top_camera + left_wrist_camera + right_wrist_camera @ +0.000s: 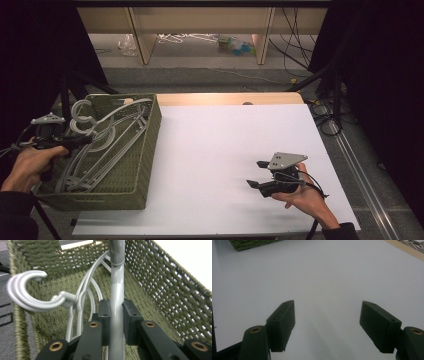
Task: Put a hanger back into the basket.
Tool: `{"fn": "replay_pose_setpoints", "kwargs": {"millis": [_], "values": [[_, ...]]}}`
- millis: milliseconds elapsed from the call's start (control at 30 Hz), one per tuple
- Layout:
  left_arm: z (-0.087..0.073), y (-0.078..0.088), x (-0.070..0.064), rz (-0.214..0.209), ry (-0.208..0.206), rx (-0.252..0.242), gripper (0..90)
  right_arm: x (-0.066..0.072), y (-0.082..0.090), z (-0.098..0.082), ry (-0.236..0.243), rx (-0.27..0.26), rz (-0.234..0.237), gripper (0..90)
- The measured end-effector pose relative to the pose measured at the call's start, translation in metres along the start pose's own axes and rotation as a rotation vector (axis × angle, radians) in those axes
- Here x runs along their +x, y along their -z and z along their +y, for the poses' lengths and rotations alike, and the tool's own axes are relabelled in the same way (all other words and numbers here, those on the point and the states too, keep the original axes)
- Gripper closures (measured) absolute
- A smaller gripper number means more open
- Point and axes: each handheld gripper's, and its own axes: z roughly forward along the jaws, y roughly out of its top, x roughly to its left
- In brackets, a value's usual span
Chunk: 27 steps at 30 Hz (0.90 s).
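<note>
The left tongs (116,315) are clamping the bar of a grey plastic clothes hanger (117,290) inside the green woven basket (150,135) at the left of the white bench (230,150). The right tongs (328,325) are resting wide open and holding nothing above the bench.

My left tool (80,140): black body, grey three-cornered plate on top, black cable trailing off behind my hand. Its pads (130,321) are blocky and dark, mounted on black arms with brass-coloured bushings at the pivots. My right tool (256,174): same build, grey plate with small holes, thin black cable looping past my wrist. Its pads (282,325) are flat rectangular blocks, each with two small screw holes. Both my sleeves are dark.
</note>
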Motion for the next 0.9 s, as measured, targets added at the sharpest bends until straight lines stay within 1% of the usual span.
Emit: {"fn": "replay_pose_setpoints", "kwargs": {"millis": [67, 100, 133, 167, 200, 233, 267, 300, 367, 400, 433, 467, 500, 533, 567, 600, 633, 667, 767, 833, 867, 900], "values": [[0.0, -0.004, 0.0, 0.006, -0.038, 0.043, 78.2, 0.0, 0.0, 0.0, 0.006, -0.003, 0.0, 29.4], [-0.001, -0.01, -0.001, 0.018, -0.03, 0.049, 78.1, 0.0, 0.0, 0.0, 0.0, 0.0, 0.0, 29.4], [-0.001, -0.01, -0.001, 0.018, -0.03, 0.049, 77.9, 0.0, 0.0, 0.0, 0.004, -0.003, -0.003, 29.4], [0.0, -0.011, 0.0, 0.022, -0.026, 0.08, 77.9, 0.0, 0.0, 0.0, 0.004, -0.003, -0.003, 29.4], [-0.001, -0.012, 0.0, 0.034, -0.018, 0.084, 77.7, 0.0, 0.001, 0.0, 0.004, -0.005, -0.003, 29.4], [-0.001, -0.014, 0.001, 0.031, -0.011, 0.094, 77.3, 0.0, 0.0, 0.0, 0.003, -0.01, -0.002, 29.4], [-0.005, -0.016, 0.002, 0.046, 0.01, 0.094, 77.1, 0.0, -0.001, 0.0, 0.002, -0.012, -0.004, 29.4], [-0.005, -0.016, 0.002, 0.046, 0.01, 0.094, 76.9, 0.0, -0.001, 0.0, 0.002, -0.012, -0.004, 29.4], [-0.008, -0.017, 0.004, 0.064, 0.034, 0.085, 76.5, 0.0, 0.0, 0.0, 0.002, -0.01, -0.001, 29.4], [-0.011, -0.018, 0.005, 0.076, 0.053, 0.079, 74.7, 0.0, 0.0, 0.0, 0.002, -0.012, -0.003, 29.4], [-0.014, -0.02, 0.006, 0.086, 0.085, 0.065, 74.7, 0.0, 0.0, 0.0, 0.002, -0.012, -0.003, 29.4], [-0.015, -0.02, 0.007, 0.09, 0.092, 0.064, 73.5, 0.0, 0.0, 0.0, 0.002, -0.012, -0.003, 29.4], [-0.016, -0.021, 0.008, 0.084, 0.095, 0.062, 73.3, 0.0, 0.0, 0.0, 0.001, -0.002, -0.001, 29.4], [-0.017, -0.022, 0.007, 0.097, 0.119, 0.043, 73.1, 0.0, 0.0, 0.0, 0.003, -0.008, -0.001, 29.4], [-0.017, -0.02, 0.009, 0.115, 0.08, 0.076, 72.9, -0.001, -0.001, 0.0, 0.004, -0.01, -0.002, 29.4], [-0.017, -0.023, 0.007, 0.136, 0.105, 0.055, 72.9, -0.001, 0.0, 0.0, 0.005, -0.004, -0.002, 29.4], [-0.018, -0.022, 0.008, 0.158, 0.083, 0.096, 72.8, -0.001, 0.0, 0.0, 0.007, -0.003, -0.004, 29.4], [-0.019, -0.023, 0.008, 0.171, 0.084, 0.097, 71.9, -0.001, 0.0, 0.0, 0.006, -0.003, -0.003, 29.4], [-0.023, -0.026, 0.008, 0.176, 0.094, 0.098, 70.1, -0.001, 0.0, -0.001, 0.003, -0.002, 0.003, 29.4], [-0.024, -0.025, 0.008, 0.178, 0.094, 0.099, 69.7, -0.002, 0.0, -0.001, 0.0, -0.002, -0.003, 29.3], [-0.024, -0.026, 0.008, 0.177, 0.106, 0.087, 69.7, -0.002, 0.001, -0.001, 0.004, -0.005, -0.007, 29.3], [-0.025, -0.025, 0.009, 0.193, 0.111, 0.087, 69.4, -0.003, 0.001, -0.001, 0.006, -0.007, -0.008, 29.3]]}}
